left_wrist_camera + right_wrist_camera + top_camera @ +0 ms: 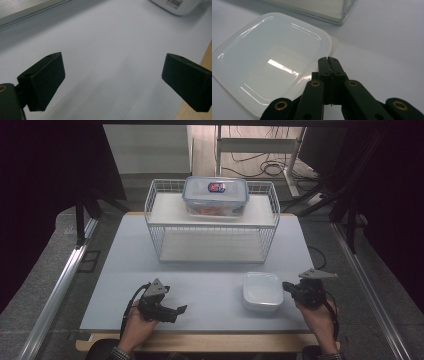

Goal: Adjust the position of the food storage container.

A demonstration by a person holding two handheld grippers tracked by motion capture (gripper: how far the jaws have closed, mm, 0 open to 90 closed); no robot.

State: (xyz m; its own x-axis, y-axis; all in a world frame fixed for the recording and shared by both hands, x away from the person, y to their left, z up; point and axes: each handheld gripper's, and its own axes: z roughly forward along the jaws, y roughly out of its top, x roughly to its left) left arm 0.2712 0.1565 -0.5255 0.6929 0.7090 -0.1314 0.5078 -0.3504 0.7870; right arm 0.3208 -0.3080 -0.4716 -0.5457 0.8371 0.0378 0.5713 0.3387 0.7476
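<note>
**Right claw closed at dish edge; left claw wide and idle**

Right claw [329, 61]: jaws pressed together, nothing between them, tip just beside the near rim of the white square dish [269, 62]. The high view places this claw [289, 286] immediately right of the dish [262, 290].

Left claw [112, 80]: jaws spread wide, empty, held low over bare worktop [105, 37].

The dish sits upright on the worktop [210, 290], near the front edge, right of centre. Behind it stands a wire rack [212, 222], a lidded plastic container [215, 195] on top.
</note>
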